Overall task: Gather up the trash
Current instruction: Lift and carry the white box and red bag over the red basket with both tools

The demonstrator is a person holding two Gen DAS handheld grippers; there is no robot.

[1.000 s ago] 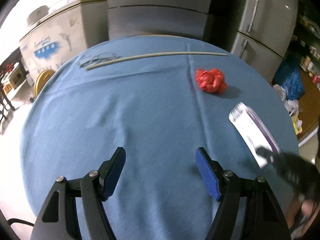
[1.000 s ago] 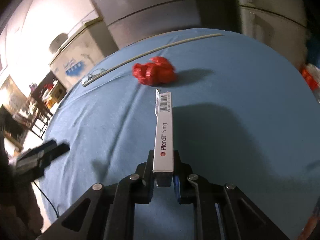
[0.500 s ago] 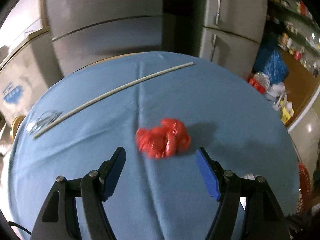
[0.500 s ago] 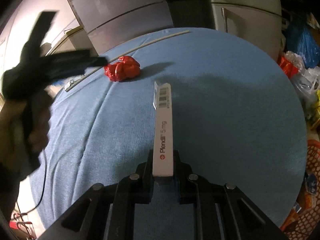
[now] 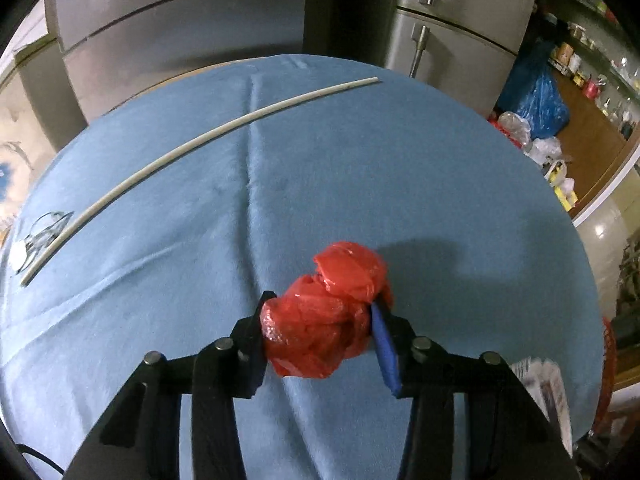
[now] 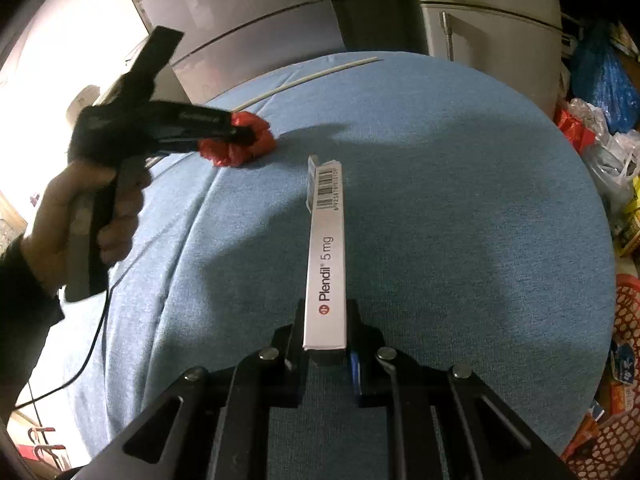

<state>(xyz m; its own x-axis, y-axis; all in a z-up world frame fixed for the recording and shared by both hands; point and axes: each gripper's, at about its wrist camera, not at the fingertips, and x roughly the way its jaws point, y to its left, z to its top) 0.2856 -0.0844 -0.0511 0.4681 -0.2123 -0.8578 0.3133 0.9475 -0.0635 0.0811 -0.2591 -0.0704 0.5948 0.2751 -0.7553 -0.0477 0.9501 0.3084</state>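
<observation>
A crumpled red plastic bag [image 5: 340,288] lies on the blue tablecloth [image 5: 360,160]. My left gripper [image 5: 320,312] has it between both pads, and the jaws are closing and pressing into it. The right wrist view shows that same left gripper [image 6: 244,136], held by a hand [image 6: 100,216], at the red bag [image 6: 240,154]. My right gripper [image 6: 324,312] is shut on one end of a long white medicine box [image 6: 326,256], which sticks out forward above the cloth. The box's edge [image 5: 540,384] shows at the lower right of the left wrist view.
A long white stick [image 5: 200,144] lies across the far side of the round table, with a clear plastic scrap [image 5: 44,228] at its left end. Grey fridges [image 5: 460,20] stand behind. An orange basket [image 6: 624,320] and filled bags [image 6: 604,80] sit on the floor to the right.
My left gripper swung over to the red bag, came down around it, and its jaws narrowed onto it. The right gripper stayed nearly still with the box.
</observation>
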